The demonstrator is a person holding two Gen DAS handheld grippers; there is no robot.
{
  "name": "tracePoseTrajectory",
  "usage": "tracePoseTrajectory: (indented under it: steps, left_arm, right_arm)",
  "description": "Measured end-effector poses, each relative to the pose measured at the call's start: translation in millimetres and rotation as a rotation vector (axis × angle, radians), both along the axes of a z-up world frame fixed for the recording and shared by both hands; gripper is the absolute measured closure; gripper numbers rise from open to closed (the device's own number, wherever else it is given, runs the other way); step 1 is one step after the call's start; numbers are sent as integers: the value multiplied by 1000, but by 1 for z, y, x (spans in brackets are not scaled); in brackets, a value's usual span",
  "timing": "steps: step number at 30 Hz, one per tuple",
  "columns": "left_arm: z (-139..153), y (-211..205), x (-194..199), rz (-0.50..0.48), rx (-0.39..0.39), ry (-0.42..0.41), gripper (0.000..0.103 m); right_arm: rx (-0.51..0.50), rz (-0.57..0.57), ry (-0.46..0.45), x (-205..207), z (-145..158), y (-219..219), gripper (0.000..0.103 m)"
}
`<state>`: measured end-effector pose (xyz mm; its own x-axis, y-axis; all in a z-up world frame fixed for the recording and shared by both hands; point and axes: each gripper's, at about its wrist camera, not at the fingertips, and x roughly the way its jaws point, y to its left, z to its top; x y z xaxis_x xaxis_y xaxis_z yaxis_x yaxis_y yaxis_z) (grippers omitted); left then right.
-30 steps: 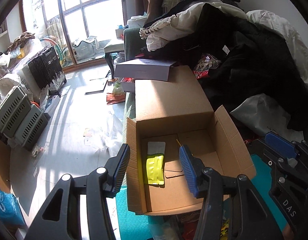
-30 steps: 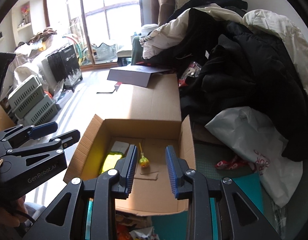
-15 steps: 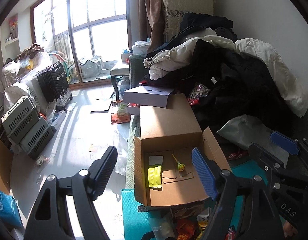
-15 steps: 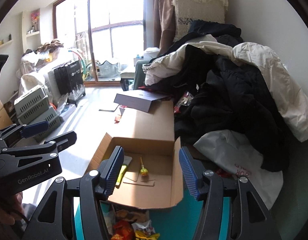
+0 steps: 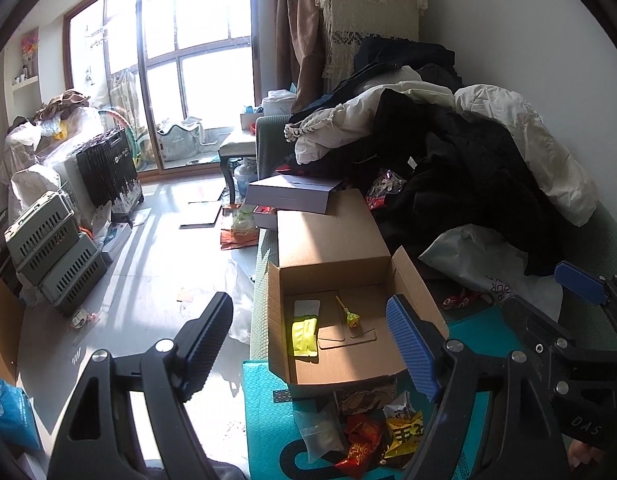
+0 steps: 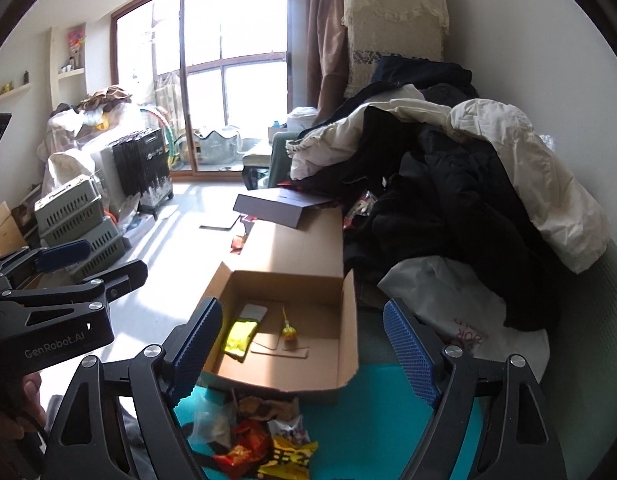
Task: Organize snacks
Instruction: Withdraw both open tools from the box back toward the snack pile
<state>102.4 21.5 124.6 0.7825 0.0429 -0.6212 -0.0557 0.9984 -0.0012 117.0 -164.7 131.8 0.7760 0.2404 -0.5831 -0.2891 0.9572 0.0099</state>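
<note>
Left gripper [image 5: 308,332] spread wide, nothing between its jaws, poised above the near edge of the box [image 5: 336,364]; jaws steady over the last moment after parting. Right gripper [image 6: 302,334] likewise released and empty, jaws just now opening wider, framing the same box from a little to the right. In the box, lying flat on its floor: a yellow pouch [image 5: 304,336] toward the left wall and a lollipop [image 5: 350,317] just right of it, apart from each other. Nearer than the box, on a teal mat [image 5: 264,412], a loose heap of snack packets [image 5: 368,436], red and yellow ones on top, a clear bag [image 5: 320,432] at their left. Beyond the box, a dark flat case [image 5: 288,196] on its back flap; to the right, a pile of clothes [image 5: 468,152] and a white bag [image 5: 480,264]
</note>
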Motion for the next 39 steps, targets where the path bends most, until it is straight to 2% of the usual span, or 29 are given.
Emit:
tracePoseTrajectory:
  steps: [5,20,39]
  left_arm:
    - [-14,1,-17,-13,11,2,24]
    - [-74,-7,-48,-85,-20,134,24]
    - [-153,-22,-74,-177,-11,299,24]
  right_arm:
    - [-5,0,11,-17,-13,-1,19]
    - [10,3,119,-54,-72,-2,19]
    - [63,-89,368,-85,-173,-35,21]
